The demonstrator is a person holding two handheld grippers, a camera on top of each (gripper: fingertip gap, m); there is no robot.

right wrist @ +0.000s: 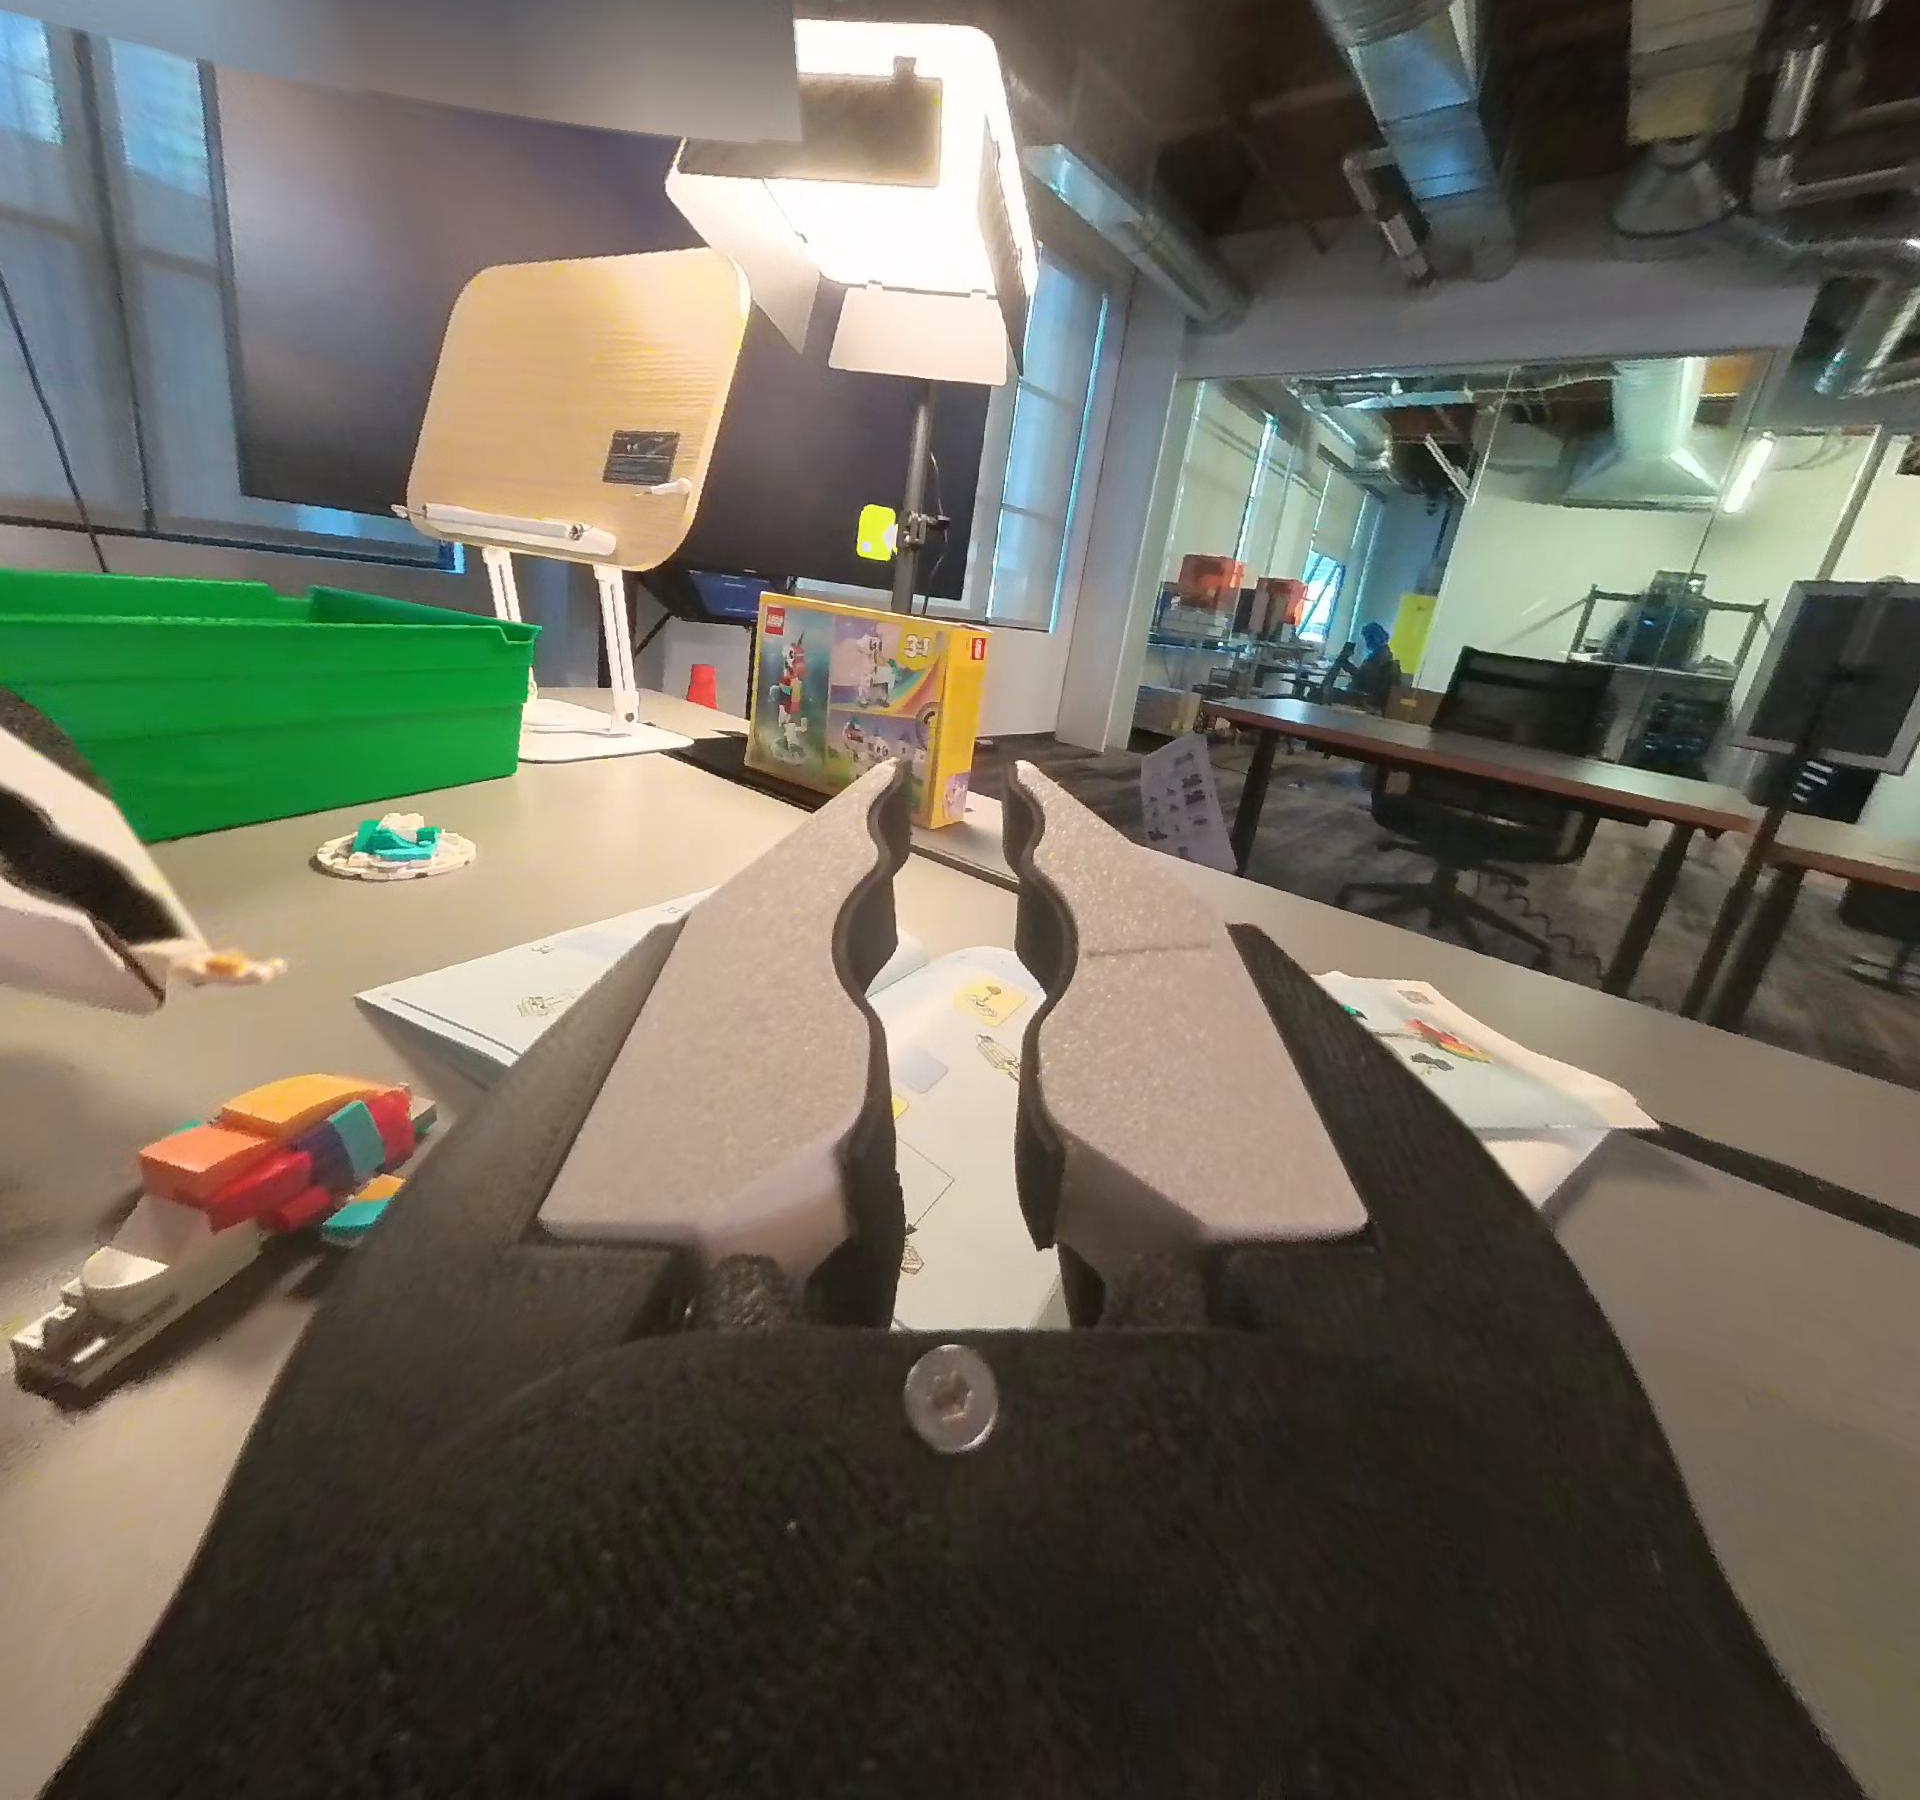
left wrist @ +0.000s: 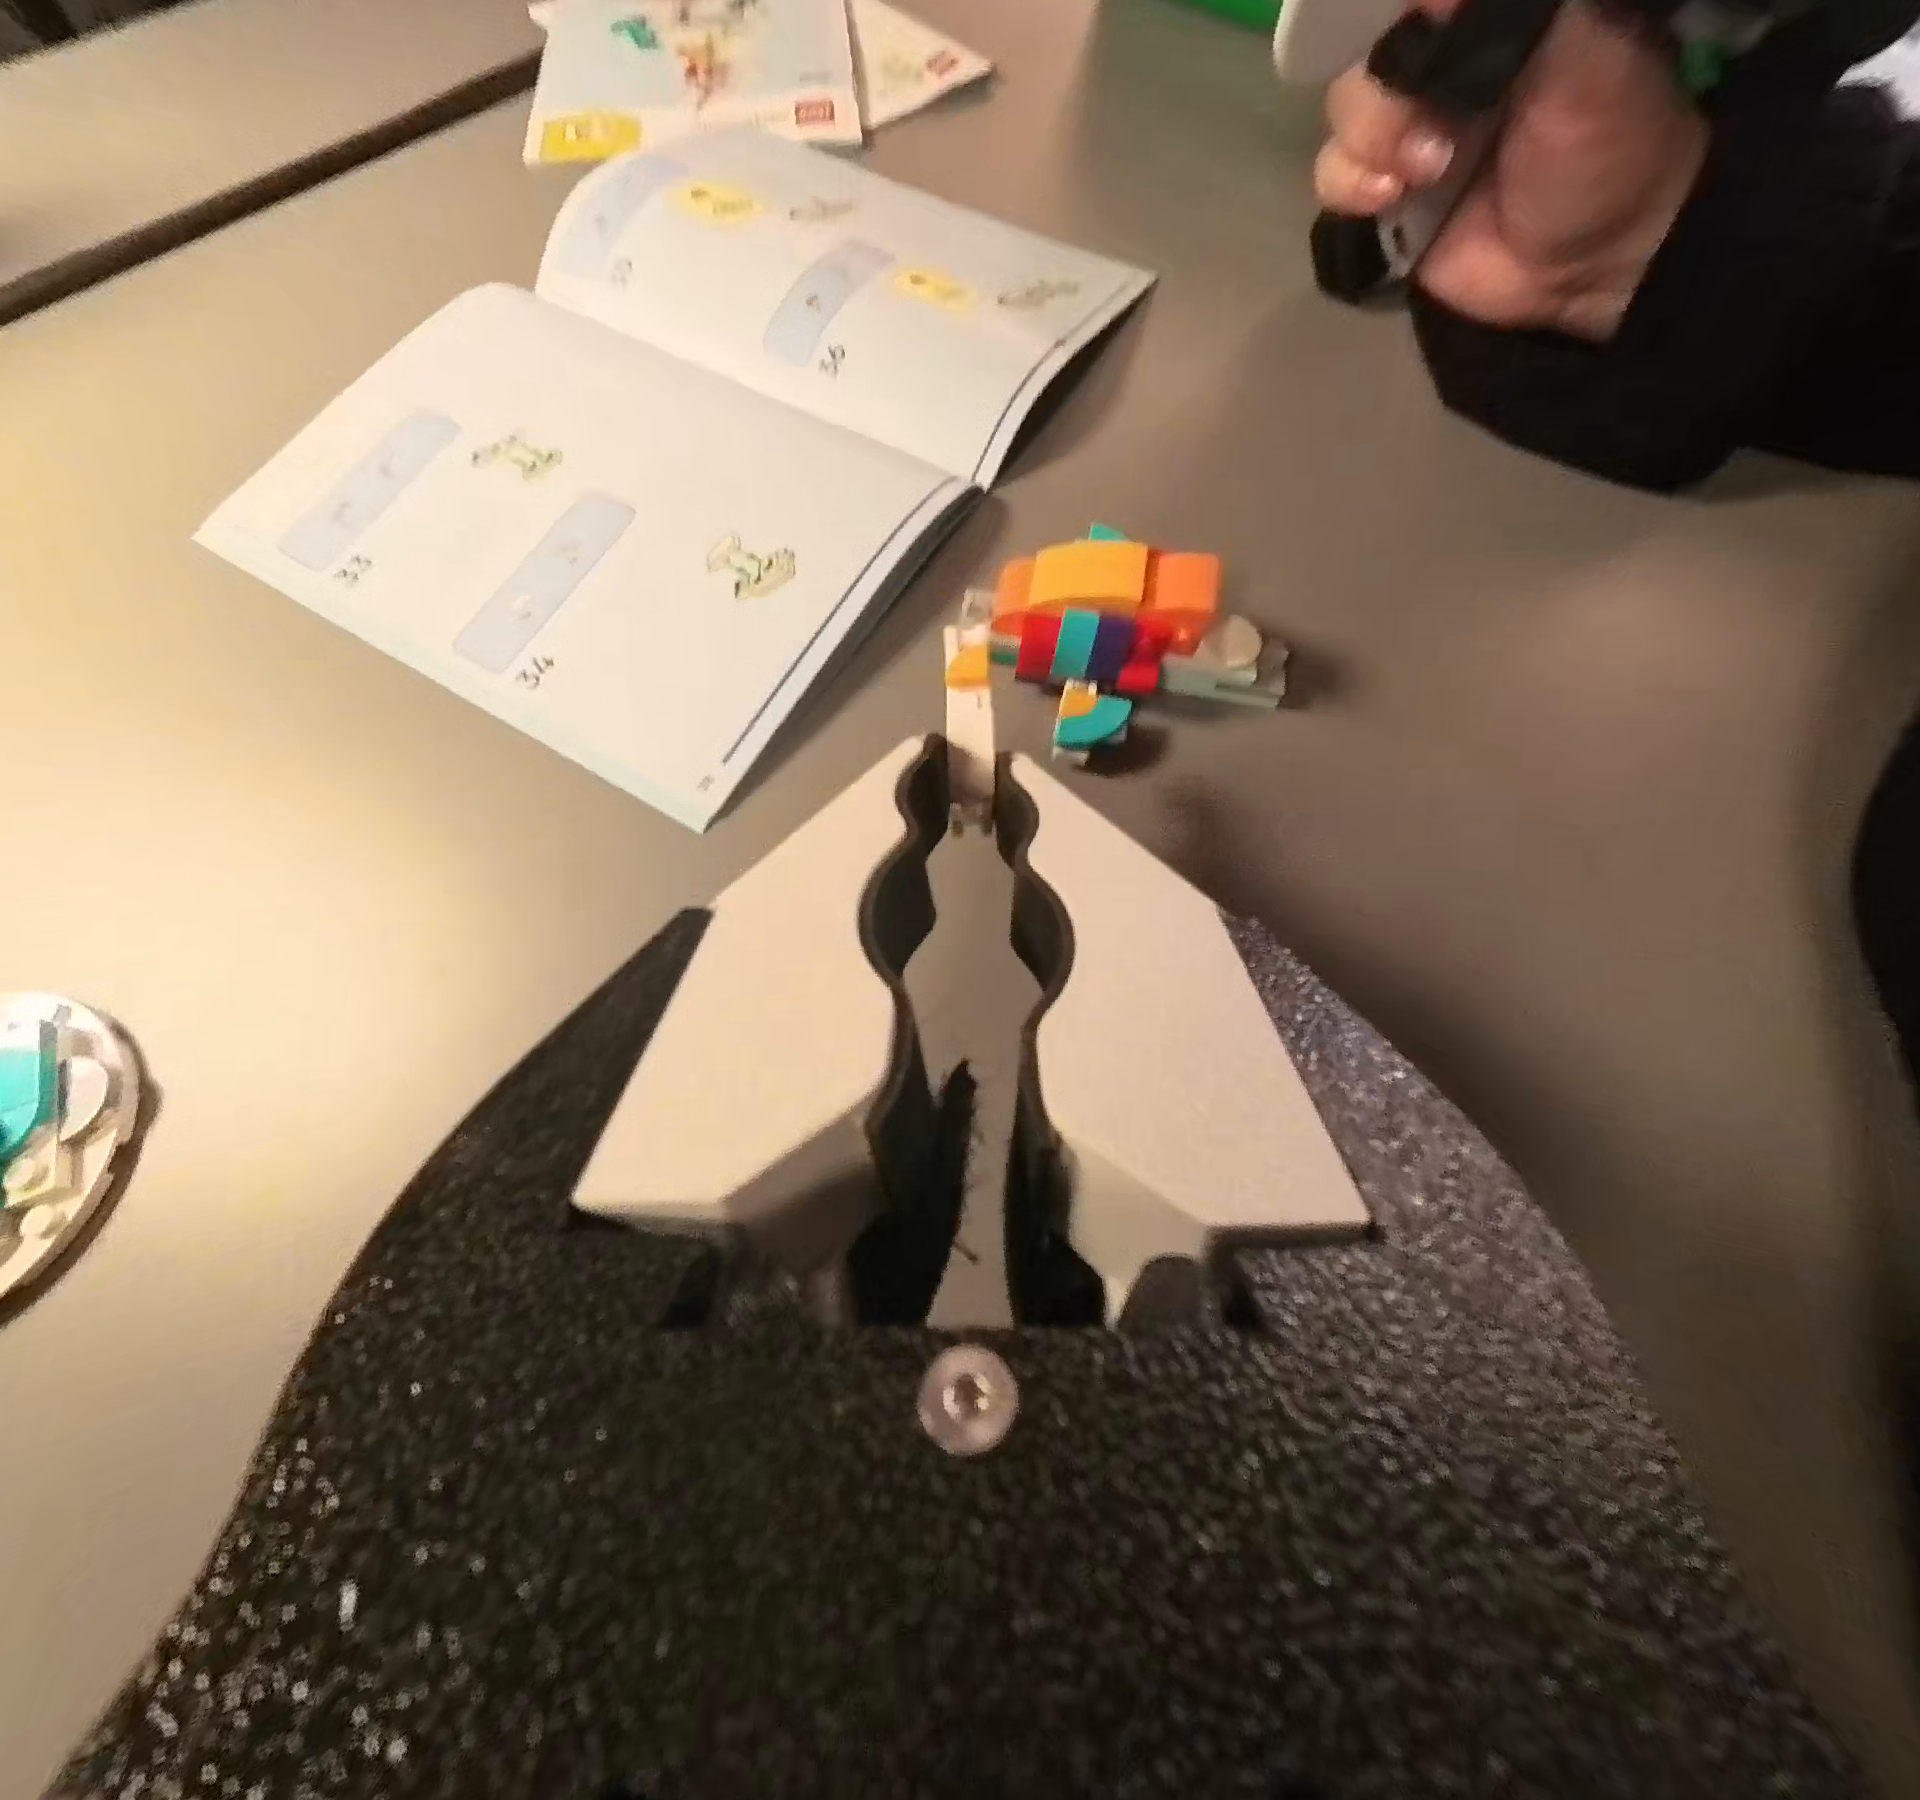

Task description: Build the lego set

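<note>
My left gripper (left wrist: 972, 763) is shut on a small white lego piece with an orange tip (left wrist: 966, 696). It holds the piece just above the table, right in front of the colourful lego model (left wrist: 1107, 623), which lies on its side; whether they touch is unclear. In the right wrist view the model (right wrist: 281, 1158) lies at the lower left, with the held piece (right wrist: 229, 966) above it. My right gripper (right wrist: 958, 794) is open and empty, raised above the open instruction booklet (right wrist: 488, 1018).
The open booklet (left wrist: 644, 462) lies left of the model, with closed booklets (left wrist: 707, 77) behind it. A round white plate with teal pieces (right wrist: 395, 846), a green bin (right wrist: 260, 701), a lego box (right wrist: 862, 711) and a book stand (right wrist: 582, 420) stand farther back. A hand (left wrist: 1538, 171) is at the upper right. My right fingertips sit around 20 centimeters from my left ones.
</note>
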